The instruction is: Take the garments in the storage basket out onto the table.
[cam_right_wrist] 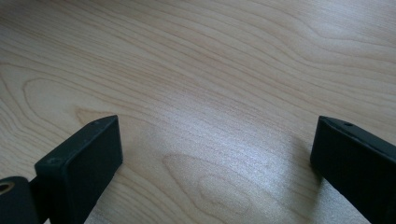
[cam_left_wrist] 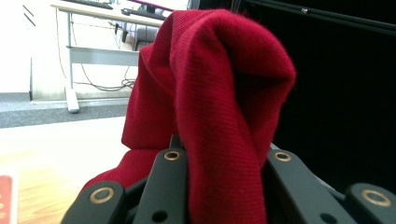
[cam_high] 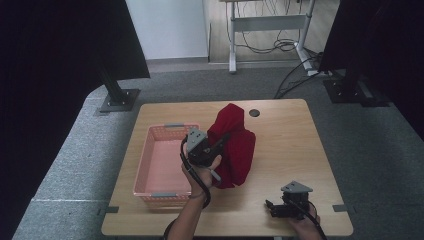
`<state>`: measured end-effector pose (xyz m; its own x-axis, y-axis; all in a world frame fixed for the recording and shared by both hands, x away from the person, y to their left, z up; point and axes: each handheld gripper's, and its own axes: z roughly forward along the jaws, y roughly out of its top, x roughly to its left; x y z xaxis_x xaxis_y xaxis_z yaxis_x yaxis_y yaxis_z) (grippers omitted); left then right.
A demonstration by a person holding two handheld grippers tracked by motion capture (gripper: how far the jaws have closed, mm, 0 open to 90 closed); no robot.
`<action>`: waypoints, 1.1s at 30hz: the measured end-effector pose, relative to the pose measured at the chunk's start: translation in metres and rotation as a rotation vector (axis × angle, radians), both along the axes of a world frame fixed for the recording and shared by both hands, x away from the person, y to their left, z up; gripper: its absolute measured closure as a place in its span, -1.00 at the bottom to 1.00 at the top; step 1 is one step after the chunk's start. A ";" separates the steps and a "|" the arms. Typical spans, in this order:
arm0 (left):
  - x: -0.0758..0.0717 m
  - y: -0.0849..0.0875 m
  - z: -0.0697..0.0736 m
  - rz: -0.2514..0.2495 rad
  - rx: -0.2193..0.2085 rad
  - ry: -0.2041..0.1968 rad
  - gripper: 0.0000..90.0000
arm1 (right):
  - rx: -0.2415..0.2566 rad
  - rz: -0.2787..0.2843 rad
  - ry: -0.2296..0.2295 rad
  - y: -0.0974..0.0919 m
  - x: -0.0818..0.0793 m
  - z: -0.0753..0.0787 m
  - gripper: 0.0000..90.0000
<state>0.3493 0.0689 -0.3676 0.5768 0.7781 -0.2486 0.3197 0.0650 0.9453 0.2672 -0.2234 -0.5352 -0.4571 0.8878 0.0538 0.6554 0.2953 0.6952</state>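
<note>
Nearest the person, the right gripper is resting low over the light wooden table, its jaws standing wide with nothing between them; it is giving no support. Farther in, the left gripper is pinching a fold of the dark red knitted cloth and holding it up just beside the pink plastic mesh basket; the jaws are clamping only a narrow bunch, so the soft knit may be slipping free under its own weight. The lower part is trailing on the table, and it could be catching the basket's rim or draping outside it.
</note>
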 end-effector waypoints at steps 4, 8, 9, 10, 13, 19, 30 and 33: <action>0.003 -0.003 -0.004 0.001 0.001 0.006 0.70 | 0.000 0.000 0.000 0.000 0.000 0.000 -0.95; 0.005 -0.006 -0.007 -0.002 0.003 0.017 0.70 | -0.002 0.001 0.000 0.000 0.000 0.000 -0.95; 0.005 -0.006 -0.009 -0.002 0.003 0.021 0.70 | -0.001 0.001 0.000 0.000 0.000 0.000 -0.95; 0.006 -0.007 -0.009 -0.003 0.004 0.025 0.70 | -0.002 0.001 0.000 0.000 0.000 0.000 -0.95; 0.007 -0.008 -0.012 -0.004 0.000 0.032 0.70 | -0.003 0.001 0.000 0.000 0.000 0.000 -0.95; 0.007 -0.012 -0.014 -0.003 0.007 0.035 0.70 | -0.006 0.001 0.000 0.001 0.000 0.000 -0.95; 0.010 -0.020 -0.028 -0.017 0.003 0.073 0.70 | -0.007 0.001 -0.001 0.001 0.000 0.000 -0.95; 0.010 -0.022 -0.031 -0.017 0.008 0.080 0.70 | -0.006 0.001 -0.001 0.001 0.000 0.000 -0.95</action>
<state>0.3592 0.0467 -0.3989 0.5688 0.7704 -0.2879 0.3948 0.0514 0.9173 0.2671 -0.2227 -0.5354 -0.4583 0.8875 0.0475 0.6540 0.3006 0.6942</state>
